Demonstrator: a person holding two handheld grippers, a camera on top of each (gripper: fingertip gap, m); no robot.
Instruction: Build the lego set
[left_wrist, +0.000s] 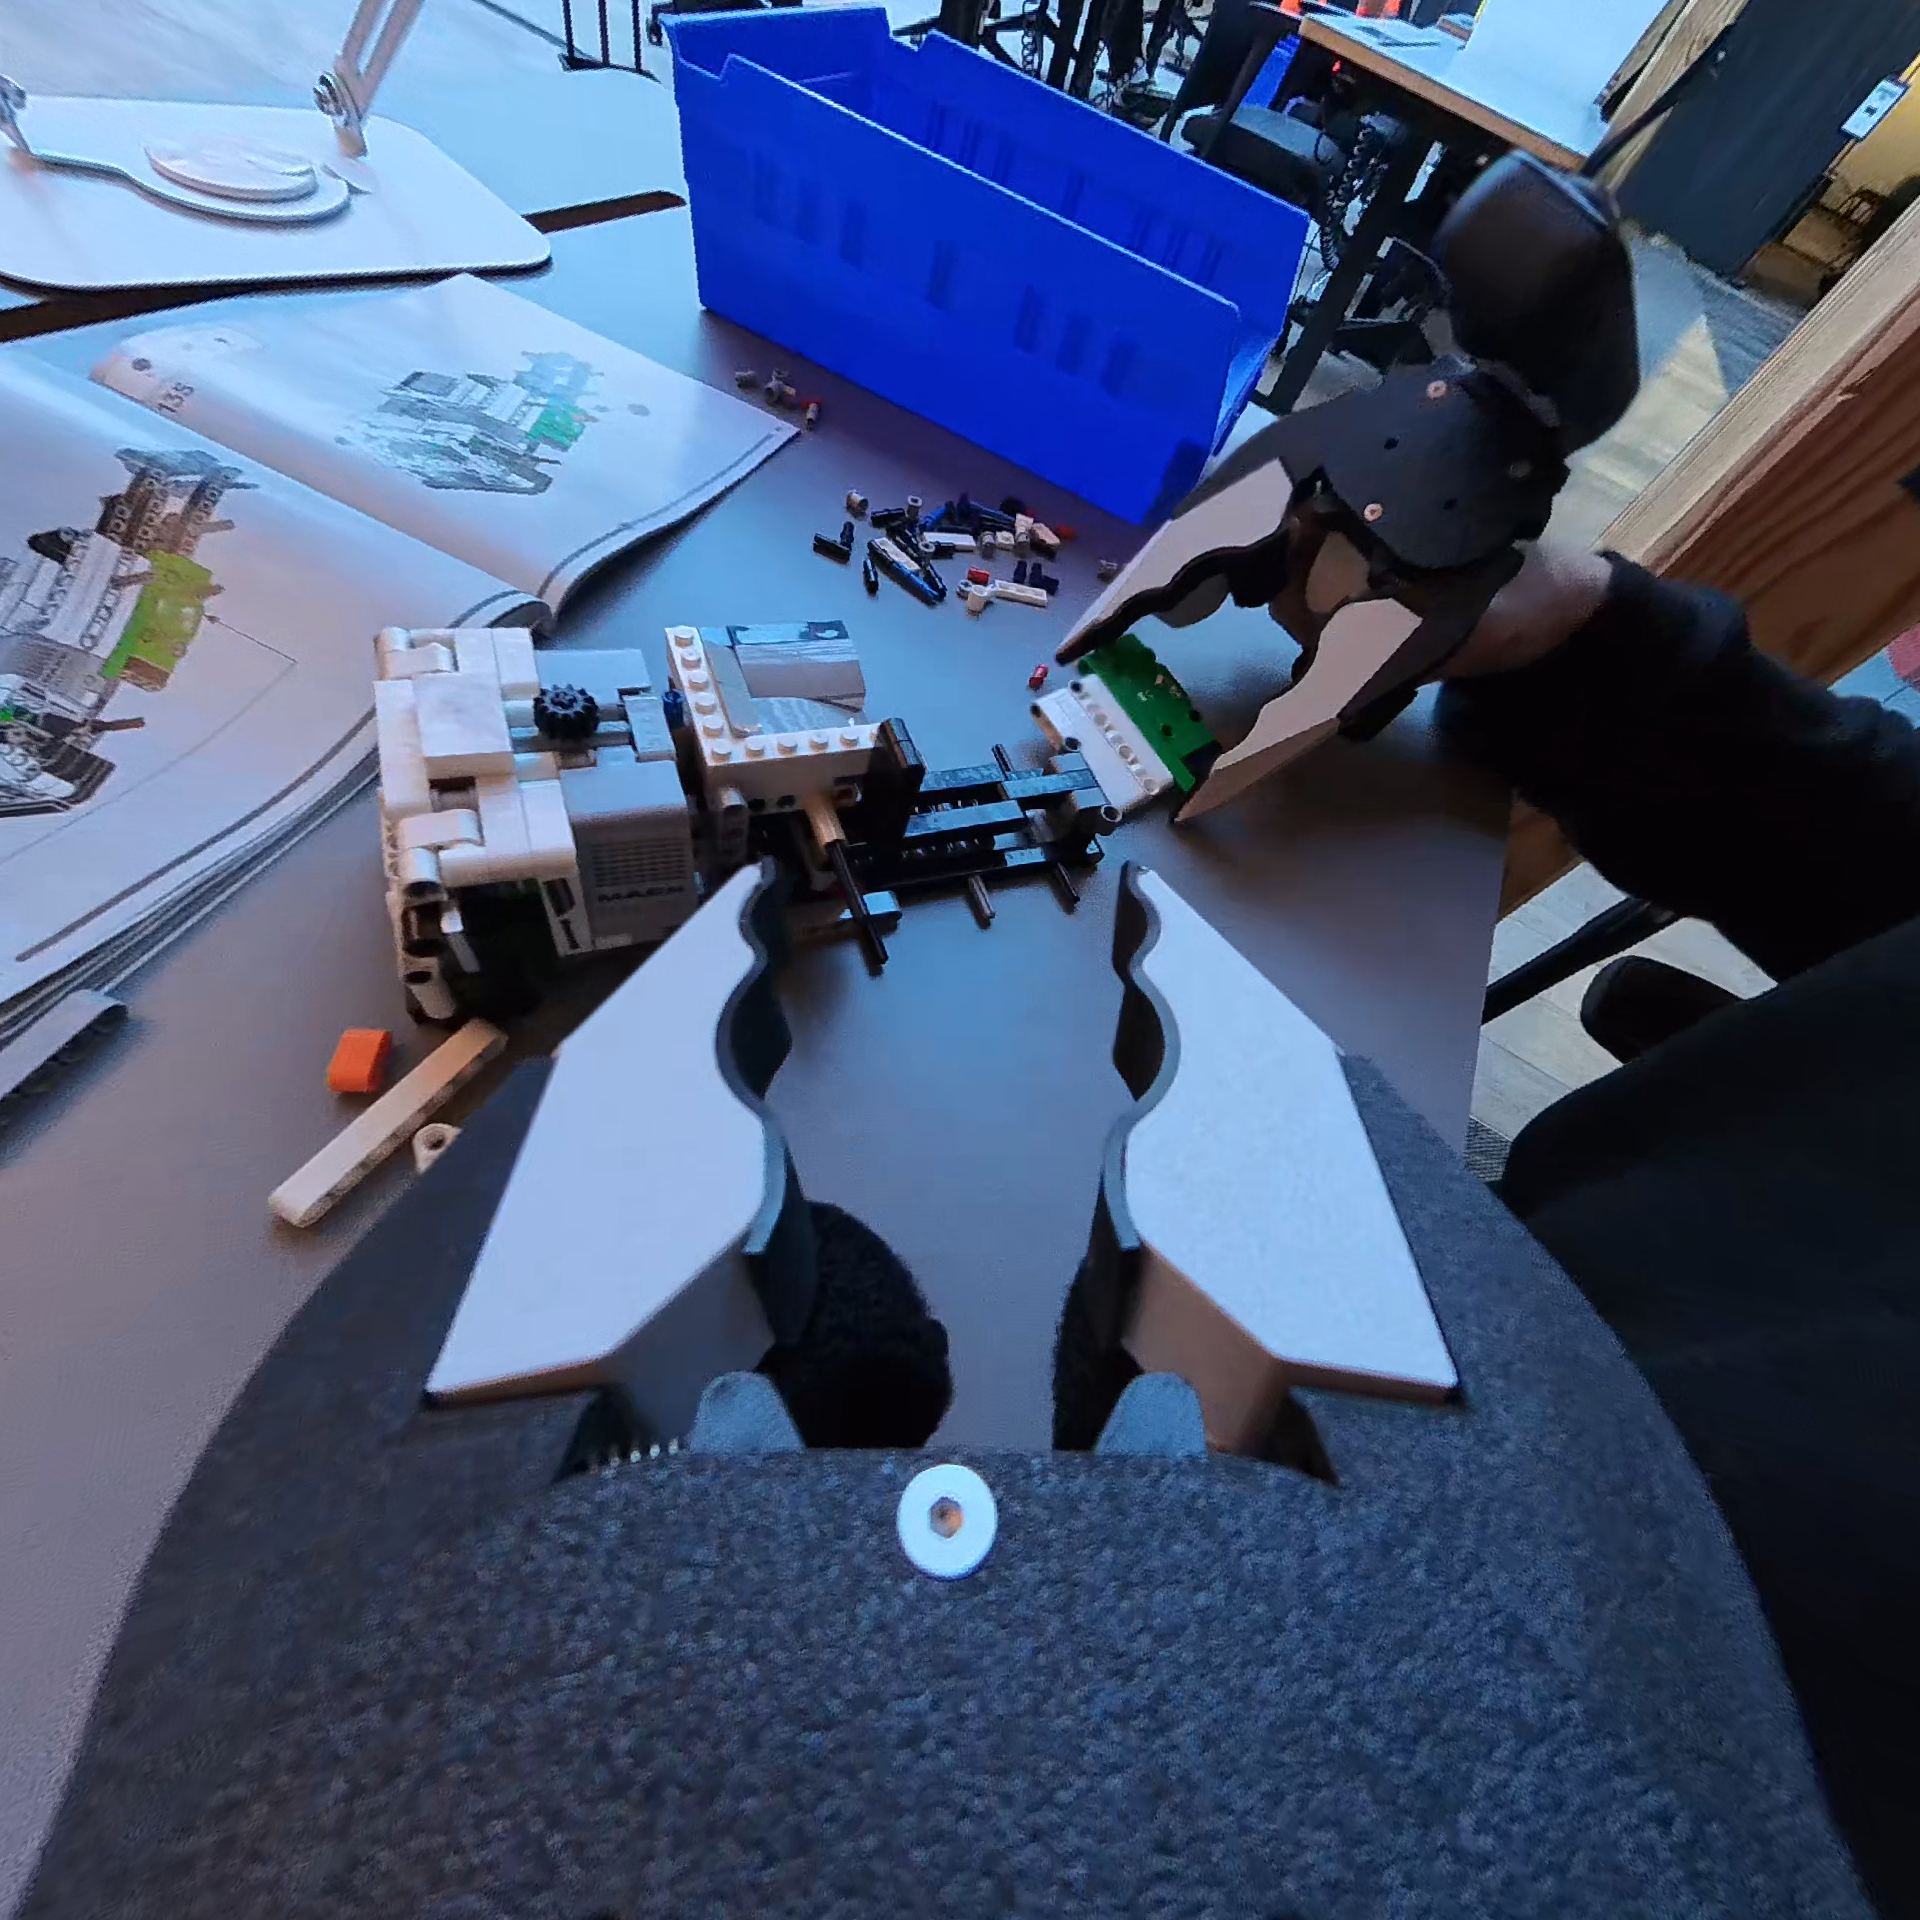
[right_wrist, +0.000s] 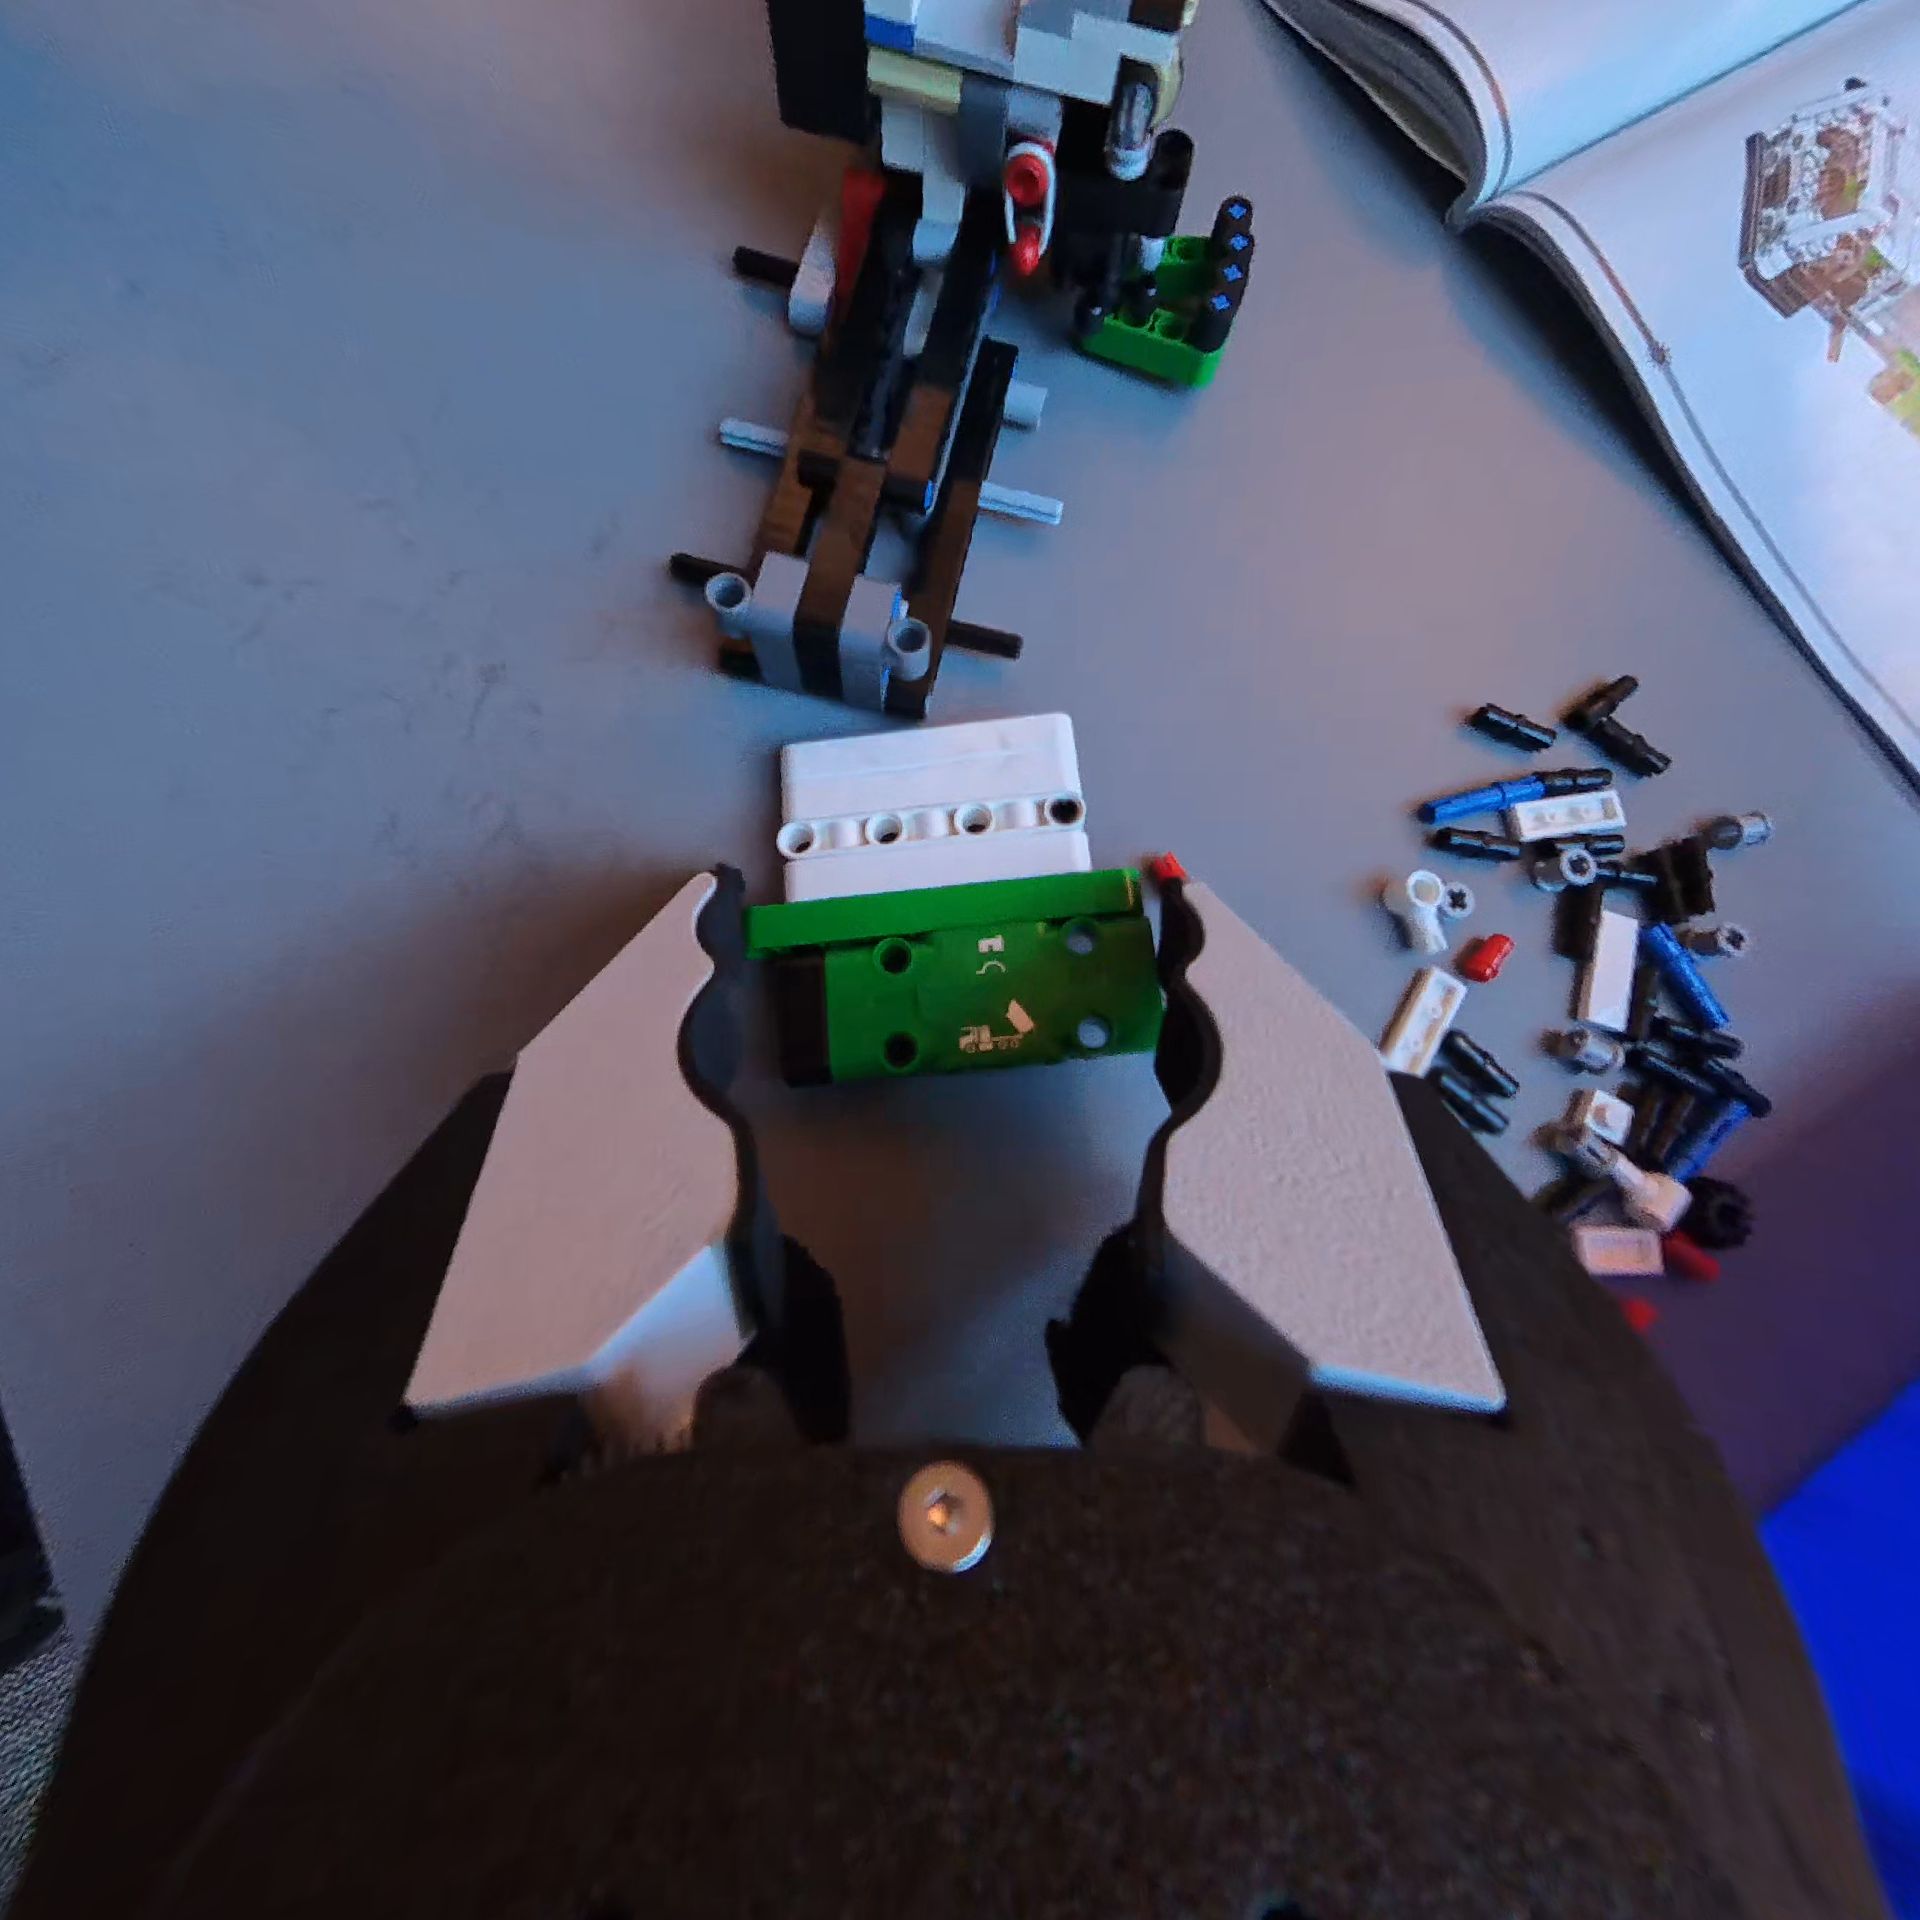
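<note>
A partly built white and grey truck model (left_wrist: 582, 790) lies on the dark table, its black chassis (left_wrist: 987, 821) pointing right; the chassis also shows in the right wrist view (right_wrist: 862, 499). Just past the chassis end lies a green and white sub-assembly (right_wrist: 966, 987), also visible in the left wrist view (left_wrist: 1132, 717). My right gripper (right_wrist: 945, 888) is open, its fingers on either side of the green block at table level; it shows in the left wrist view too (left_wrist: 1127, 738). My left gripper (left_wrist: 945, 894) is open and empty, just in front of the chassis.
A pile of small loose parts (left_wrist: 956, 551) (right_wrist: 1600, 997) lies near a blue bin (left_wrist: 966, 260). An open instruction book (left_wrist: 312, 468) (right_wrist: 1714, 208) lies at the left. An orange piece (left_wrist: 358, 1060) and a white beam (left_wrist: 384, 1122) lie near the model. Across from one pair of fingers to the other is roughly 20 centimeters.
</note>
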